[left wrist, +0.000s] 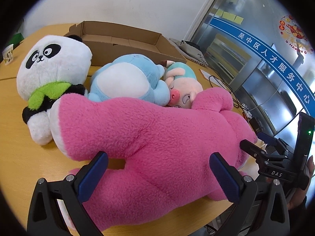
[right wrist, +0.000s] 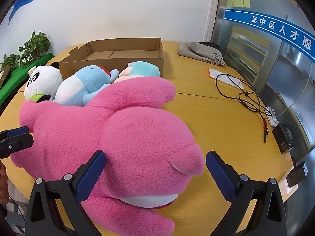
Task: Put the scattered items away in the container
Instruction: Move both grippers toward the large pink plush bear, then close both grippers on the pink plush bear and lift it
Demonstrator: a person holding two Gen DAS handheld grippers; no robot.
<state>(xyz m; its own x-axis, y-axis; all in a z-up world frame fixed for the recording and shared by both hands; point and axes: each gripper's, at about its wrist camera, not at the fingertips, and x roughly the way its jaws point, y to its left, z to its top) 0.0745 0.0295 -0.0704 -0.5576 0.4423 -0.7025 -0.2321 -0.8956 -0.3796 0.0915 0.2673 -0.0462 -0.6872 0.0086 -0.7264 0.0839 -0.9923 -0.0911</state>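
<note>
Beside the table edge (right wrist: 226,214), pink plush (right wrist: 118,137) between spread grippers.

White wall (right wrist: 122,9), wooden table (right wrist: 216,122), seemingly glass partition (right wrist: 275,59).

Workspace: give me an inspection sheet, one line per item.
Surface: round wooden table, seam across it.
Job's things: pink plush nearest; panda plush, blue plush and pig plush behind it, all on the table; cardboard box open, nothing seen inside.
Clutter: grey cloth bag, paper cup, black box, white card.
Grippers: left gripper open, astride the pink plush's body; right gripper open, around its head.
Cables: black cable loose, running to a power strip.
Surroundings: white wall, glass partition, potted plants.
</note>
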